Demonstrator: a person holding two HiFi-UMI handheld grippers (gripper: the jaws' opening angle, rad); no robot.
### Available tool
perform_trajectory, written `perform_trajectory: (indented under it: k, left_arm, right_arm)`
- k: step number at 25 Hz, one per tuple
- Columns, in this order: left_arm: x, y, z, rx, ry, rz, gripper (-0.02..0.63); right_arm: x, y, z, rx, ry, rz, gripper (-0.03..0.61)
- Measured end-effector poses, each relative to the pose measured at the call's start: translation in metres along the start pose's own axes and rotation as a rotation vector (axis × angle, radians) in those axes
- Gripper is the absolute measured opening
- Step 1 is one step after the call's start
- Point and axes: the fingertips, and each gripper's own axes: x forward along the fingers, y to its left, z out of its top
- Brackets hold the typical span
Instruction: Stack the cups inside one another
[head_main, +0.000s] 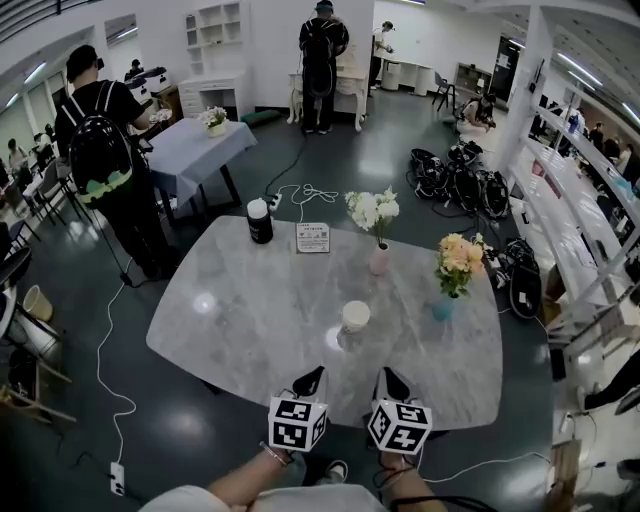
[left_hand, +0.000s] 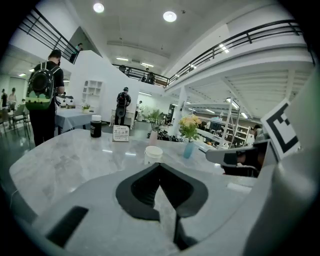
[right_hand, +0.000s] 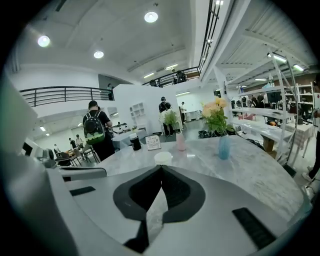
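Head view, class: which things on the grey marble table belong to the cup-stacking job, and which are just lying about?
Job: white round cup.
Lying about: black white-lidded jar; white sign card; pink vase of white flowers; blue vase of peach flowers.

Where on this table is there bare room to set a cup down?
The left half of the table is bare, bordered by the black jar, the sign card and the white cup. The near right corner below the blue vase is free too. Crowded: between the pink vase and the blue vase.
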Motion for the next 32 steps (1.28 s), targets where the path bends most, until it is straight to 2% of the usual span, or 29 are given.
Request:
perform_trajectory:
  k: [5, 11, 32]
  left_arm:
    - [-0.016, -0.017, -0.002, -0.007, -0.012, 0.020, -0.003]
    - [-0.015, -0.027, 0.003, 0.035, -0.016, -0.020, -0.003]
    - [-0.008, 0.000, 0.011, 0.012, -0.032, -0.005, -0.003]
  right_arm:
    - [-0.013, 0.002, -0.001, -0.018, 0.002, 0.024, 0.006]
    - [-0.009, 0.002, 0.008, 0.006, -0.025, 0.012, 0.008]
    - [0.009, 0.017, 0.013, -0.037, -0.016, 0.028, 0.006]
